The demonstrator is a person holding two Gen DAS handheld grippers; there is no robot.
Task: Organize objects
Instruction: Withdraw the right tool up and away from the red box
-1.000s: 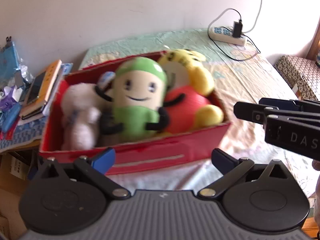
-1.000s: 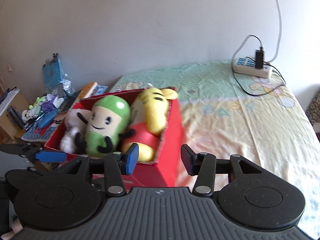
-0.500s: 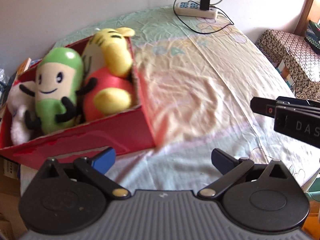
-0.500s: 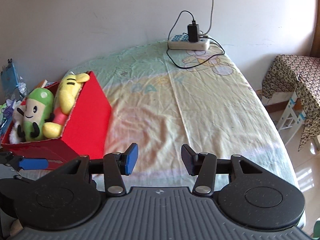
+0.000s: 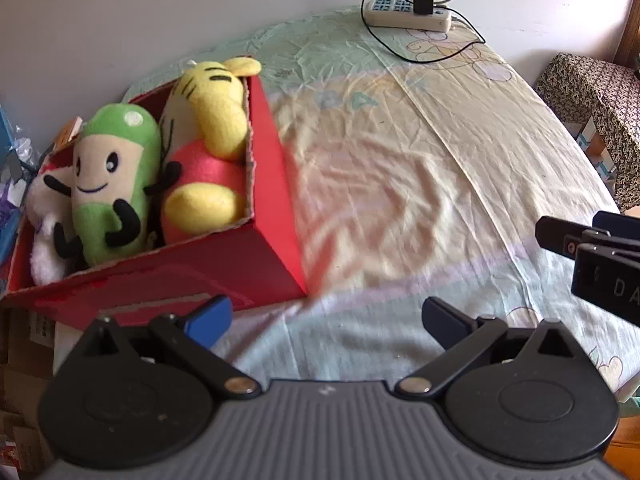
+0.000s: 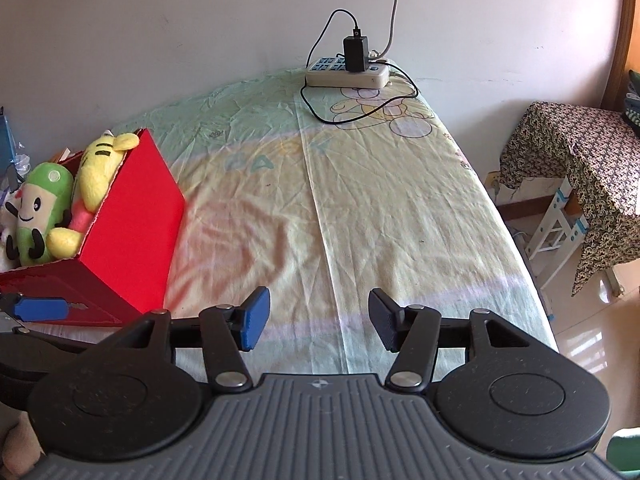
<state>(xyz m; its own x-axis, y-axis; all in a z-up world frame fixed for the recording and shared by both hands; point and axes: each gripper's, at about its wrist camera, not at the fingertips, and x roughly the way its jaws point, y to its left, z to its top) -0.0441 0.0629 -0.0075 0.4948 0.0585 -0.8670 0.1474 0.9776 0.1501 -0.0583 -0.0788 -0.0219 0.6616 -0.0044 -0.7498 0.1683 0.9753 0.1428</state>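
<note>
- Pale bedsheet (image 6: 384,208), green at the far end and yellow toward the near end with faint cartoon prints, covers a bed set against a white wall (image 6: 200,20).
- At the bed's left edge sits a red cardboard box (image 5: 224,268) with its top open – its long axis runs roughly from the near left toward the far wall, one corner pointing at the camera in the left wrist view.
- Packed inside, side by side, are three soft toys: a yellow tiger plush (image 5: 216,108) against the right wall of the box, its head at the far end and poking over the rim; a green bean-shaped plush (image 5: 112,176) with a smiling face, lying lengthwise along the box with its rounded top toward the wall; and a white plush (image 5: 44,232) at the left, mostly hidden (what it depicts cannot be told).
- Left gripper (image 5: 326,316) hovers over the sheet just beside the box's near corner, blue-padded fingers spread wide with nothing between them.
- Right gripper (image 6: 318,322) is further right over bare sheet, well apart from the box – jaws likewise parted and empty.
- White power strip (image 6: 347,72) with a black charger plugged in lies at the far end of the bed, its cable looping on the sheet.
- Beside the bed on the right stands a table under a dark patterned cloth (image 6: 576,160).
</note>
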